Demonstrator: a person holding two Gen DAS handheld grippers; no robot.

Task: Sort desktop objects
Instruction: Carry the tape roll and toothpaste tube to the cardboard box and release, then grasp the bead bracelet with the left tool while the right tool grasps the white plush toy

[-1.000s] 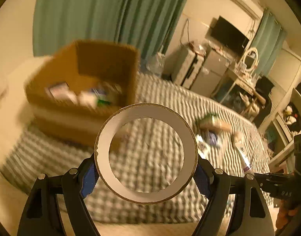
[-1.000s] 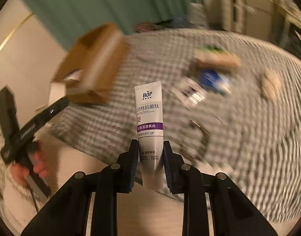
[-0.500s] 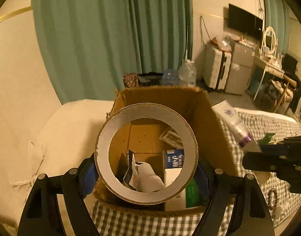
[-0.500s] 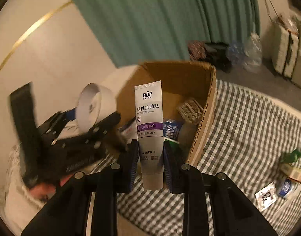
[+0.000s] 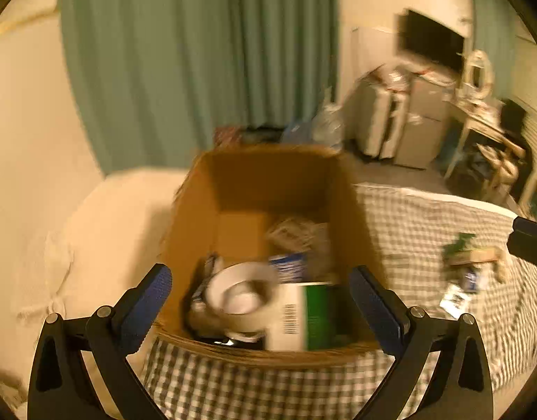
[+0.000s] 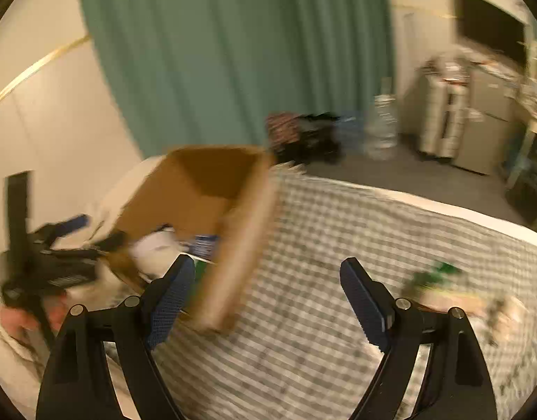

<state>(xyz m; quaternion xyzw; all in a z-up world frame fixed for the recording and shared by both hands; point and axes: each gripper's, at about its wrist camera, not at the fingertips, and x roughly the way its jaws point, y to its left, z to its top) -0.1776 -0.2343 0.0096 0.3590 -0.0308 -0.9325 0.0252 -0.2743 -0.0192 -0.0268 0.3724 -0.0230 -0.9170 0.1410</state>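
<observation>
While opening, left tool [image 5: 261,301] empty above tape roll [image 5: 238,294] inside box [image 5: 268,182]

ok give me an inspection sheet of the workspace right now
surface: checked cloth over a bed
job's things: open cardboard box on the cloth; tape roll lies inside it, with a green-and-white carton
clutter: blurred packets loose on the cloth
grippers: left gripper opening, nothing between the jaws, box beyond them; right gripper opening, nothing between the jaws
cables: nothing seen
surroundings: green curtain, TV, suitcase
</observation>
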